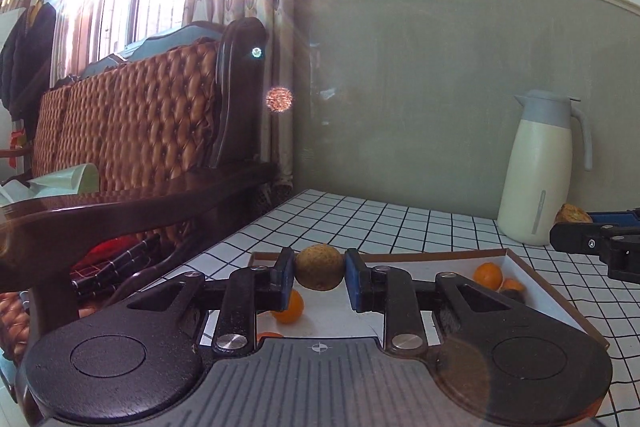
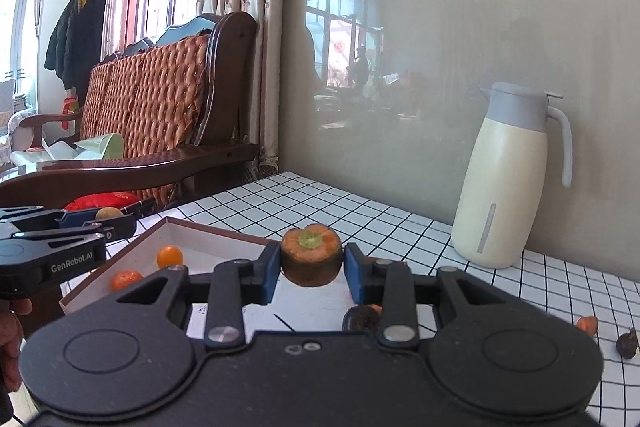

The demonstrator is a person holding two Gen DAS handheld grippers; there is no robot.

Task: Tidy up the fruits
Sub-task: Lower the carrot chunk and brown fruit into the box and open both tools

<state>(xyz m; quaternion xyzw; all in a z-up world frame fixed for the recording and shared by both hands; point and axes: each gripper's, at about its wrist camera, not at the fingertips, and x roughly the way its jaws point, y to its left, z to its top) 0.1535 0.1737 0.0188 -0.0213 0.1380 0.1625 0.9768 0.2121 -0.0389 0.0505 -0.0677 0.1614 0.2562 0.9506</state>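
1. Nearest to us, our left gripper (image 1: 320, 277) pinched a brownish-green round fruit (image 1: 320, 266) across its middle, held above the box (image 1: 540, 277); our right gripper (image 2: 312, 269) likewise pinched an orange-topped fruit (image 2: 312, 259), stem end up, also above the box
2. We judged both fruits light and fairly firm, with skins that looked matt rather than slick; the pads sat at the widest girth, which we thought the safest hold, since a round body can squirt out if gripped off centre
3. We judged the orange-topped fruit the softer of the two, so more pressure would likely have bruised it
4. Just beyond the jaws, small orange fruits (image 1: 488, 275) lay loose on the white floor of the box; being round, they would roll if nudged, so we thought a low, gentle release best
5. Farther right on the checked table (image 2: 360, 211), a dark fruit (image 2: 627, 345) and an orange scrap (image 2: 587, 324) lay outside the box
6. Farthest back, a cream jug (image 2: 504, 187) stood by the wall, well apart from the box
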